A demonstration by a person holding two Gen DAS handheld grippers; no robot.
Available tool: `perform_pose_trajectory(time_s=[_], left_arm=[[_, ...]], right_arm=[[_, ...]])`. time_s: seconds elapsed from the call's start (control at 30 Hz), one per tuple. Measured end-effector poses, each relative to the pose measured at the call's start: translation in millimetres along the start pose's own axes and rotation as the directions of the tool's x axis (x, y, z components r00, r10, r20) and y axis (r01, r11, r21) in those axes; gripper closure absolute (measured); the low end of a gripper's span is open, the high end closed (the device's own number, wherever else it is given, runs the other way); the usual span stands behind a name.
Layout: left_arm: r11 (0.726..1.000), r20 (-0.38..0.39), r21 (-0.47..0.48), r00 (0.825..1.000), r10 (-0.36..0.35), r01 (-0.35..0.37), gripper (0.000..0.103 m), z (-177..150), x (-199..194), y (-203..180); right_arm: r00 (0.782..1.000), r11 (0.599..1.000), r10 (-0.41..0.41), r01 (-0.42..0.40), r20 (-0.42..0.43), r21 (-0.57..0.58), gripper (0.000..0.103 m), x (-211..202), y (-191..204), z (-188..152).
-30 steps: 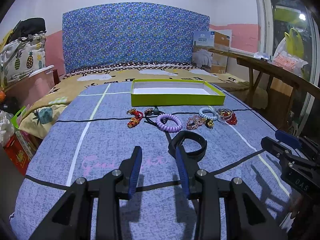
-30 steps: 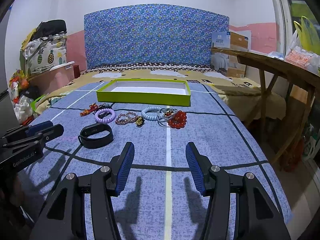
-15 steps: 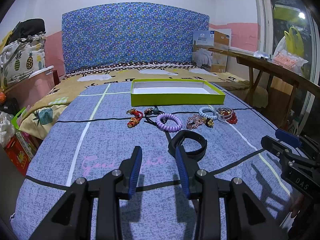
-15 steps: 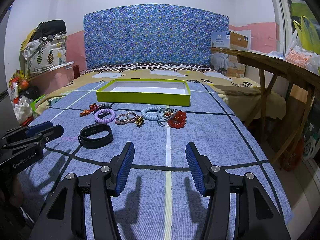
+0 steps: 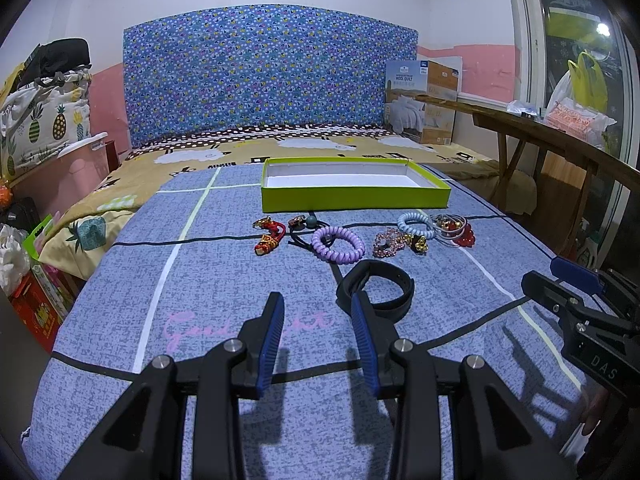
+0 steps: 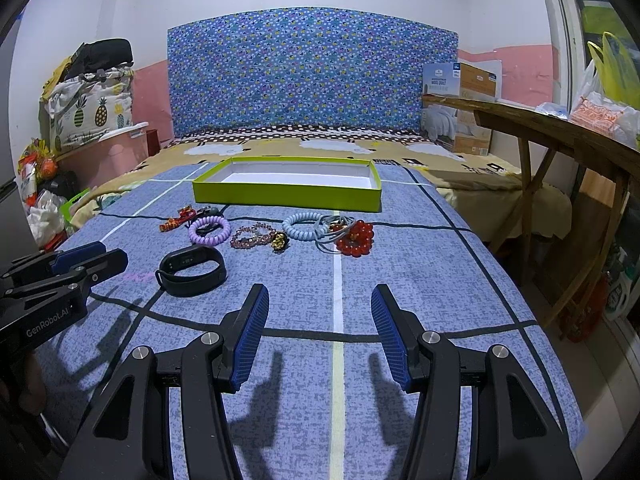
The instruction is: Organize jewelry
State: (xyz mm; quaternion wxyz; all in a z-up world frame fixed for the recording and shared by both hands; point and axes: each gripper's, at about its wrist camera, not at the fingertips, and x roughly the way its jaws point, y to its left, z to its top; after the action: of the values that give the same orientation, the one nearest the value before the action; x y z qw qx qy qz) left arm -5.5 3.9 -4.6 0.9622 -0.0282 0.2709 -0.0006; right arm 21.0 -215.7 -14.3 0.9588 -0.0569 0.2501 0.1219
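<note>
Both hand-held grippers (image 5: 318, 338) (image 6: 320, 330) hover released, short of the tray (image 5: 352, 196). Beads (image 6: 356, 238) tangled with rings (image 6: 334, 227) before the tray could drag out together.

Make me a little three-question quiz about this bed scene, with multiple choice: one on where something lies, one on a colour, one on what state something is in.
1. Where does the black wristband lie?
A. inside the box
B. on the blue bedspread, nearer the cameras than the row of jewelry
C. on the wooden bench

2. What colour are the outer walls of the shallow box?
A. lime green
B. red
C. black

3. What is in the box right now?
A. all the jewelry
B. only the red bead bracelet
C. nothing that can be seen

Answers:
1 B: it lies alone on the bedspread, in front of the row.
2 A: its sides are bright lime green.
3 C: its white floor shows bare, and the red bead bracelet lies outside it.
</note>
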Motion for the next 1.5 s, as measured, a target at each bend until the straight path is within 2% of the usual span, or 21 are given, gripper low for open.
perform_pose_trajectory(time_s=[0.7, 0.9, 1.1, 1.2, 1.5], left_arm=[[1.000, -0.007, 0.002, 1.000, -0.002, 0.002, 0.066, -1, 0, 1], [1.000, -0.016, 0.014, 1.000, -0.020, 0.020, 0.066, 9, 3, 1], [0.998, -0.111, 0.045, 0.993, -0.042, 0.047, 0.066, 24, 17, -6], [0.996, -0.172, 0.064, 0.984, -0.054, 0.066, 0.066, 30, 27, -11], [0.993, -0.254, 0.090, 0.966, -0.046, 0.071, 0.066, 40, 55, -18]], right_arm=[[1.000, 1.000, 0.002, -0.002, -0.003, 0.004, 0.049, 1, 1, -1], [1.000, 1.000, 0.016, -0.016, -0.001, 0.007, 0.049, 2, -1, 7], [0.999, 0.999, 0.034, -0.034, -0.011, 0.004, 0.049, 6, -9, 27], [0.997, 0.998, 0.055, -0.054, -0.049, 0.021, 0.049, 15, -17, 41], [0.979, 0.995, 0.081, -0.069, -0.187, 0.067, 0.049, 66, -42, 68]])
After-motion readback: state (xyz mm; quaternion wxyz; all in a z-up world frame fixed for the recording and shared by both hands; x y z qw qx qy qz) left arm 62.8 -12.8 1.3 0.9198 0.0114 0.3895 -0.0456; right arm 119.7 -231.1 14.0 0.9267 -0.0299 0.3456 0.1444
